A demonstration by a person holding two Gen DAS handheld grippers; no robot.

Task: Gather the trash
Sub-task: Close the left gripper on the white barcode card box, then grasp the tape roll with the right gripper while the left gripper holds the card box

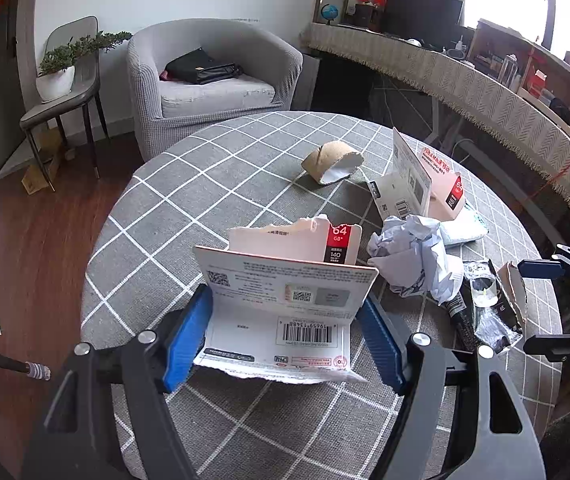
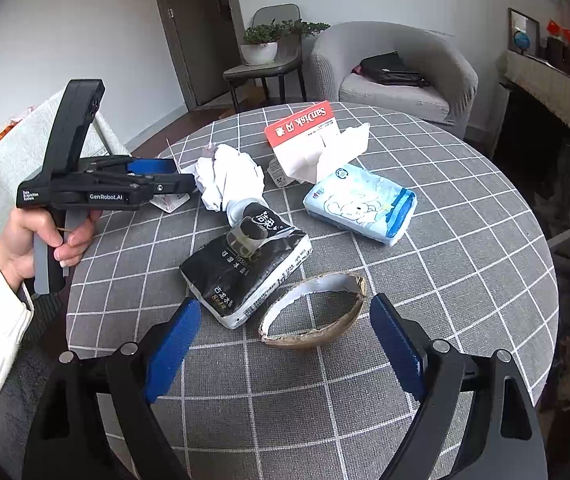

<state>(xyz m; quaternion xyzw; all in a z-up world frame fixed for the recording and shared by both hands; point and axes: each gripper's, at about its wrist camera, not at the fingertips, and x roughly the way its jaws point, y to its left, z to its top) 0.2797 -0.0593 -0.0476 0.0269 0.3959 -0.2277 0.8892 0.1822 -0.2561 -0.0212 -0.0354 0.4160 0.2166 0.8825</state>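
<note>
The near edge of the round table is cut off behind the gripper bodies in both wrist views, and the small print on the torn card packaging is too fine to read beyond a barcode and two square codes. Its folded rear flap shows "64 GB" and "140" on a red-and-black strip. A second torn card package stands farther across the table and reads "SanDisk" on its red band. The black tissue pack carries white characters that are hard to make out; the blue tissue pack shows a cartoon bear.

The left gripper has its blue pads against both side edges of the torn card packaging, pinching it just above the checked cloth; its side reads "GenRobot.AI" in the right wrist view, with a hand on the grip. The right gripper is spread wide, its pads apart on either side of a squashed cardboard ring, touching nothing. Crumpled white paper lies between the packages.
</note>
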